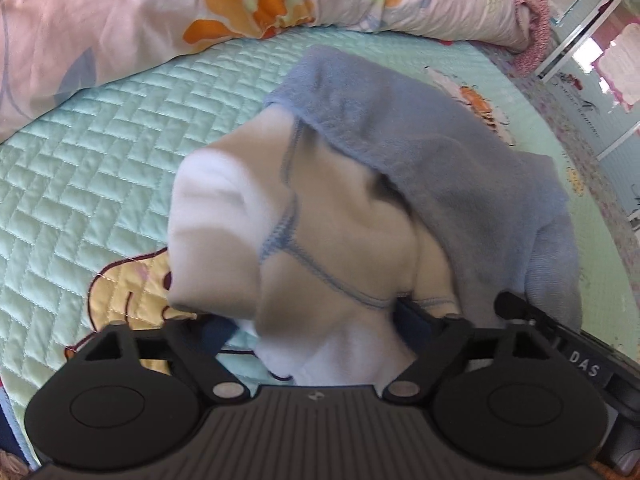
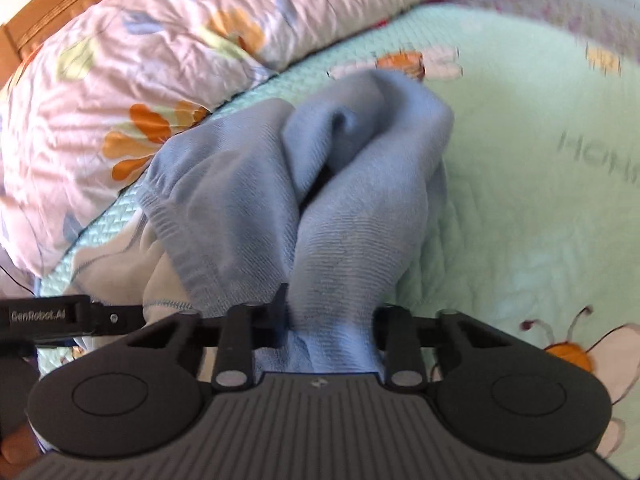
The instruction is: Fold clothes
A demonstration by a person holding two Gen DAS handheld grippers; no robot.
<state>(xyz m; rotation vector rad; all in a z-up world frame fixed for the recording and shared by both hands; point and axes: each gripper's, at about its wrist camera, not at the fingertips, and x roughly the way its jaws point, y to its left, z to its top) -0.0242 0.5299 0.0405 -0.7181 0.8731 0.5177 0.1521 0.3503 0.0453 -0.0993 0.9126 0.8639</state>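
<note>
The garment (image 1: 340, 184), blue outside with a white lining, is hanging bunched above the green quilt (image 1: 100, 152), with the floral duvet (image 1: 100, 20) lying beyond it at 12 o'clock.

In the left wrist view, the left gripper (image 1: 316, 322) is taking in the white lining: cloth is filling the whole gap between its two dark blue fingers (image 1: 218, 330), which are standing fairly wide at 8 and 4 o'clock of the bunch. Whether the pads are pressing on the cloth I cannot tell. The blue side is draping away towards 1 o'clock.

In the right wrist view, the right gripper (image 2: 330, 316) is pinching a ribbed blue fold, its fingers (image 2: 280, 308) drawn close on either side of it. The cloth is rising from the grip towards 12 o'clock, and the other gripper's bar is showing at 9 o'clock.
</note>
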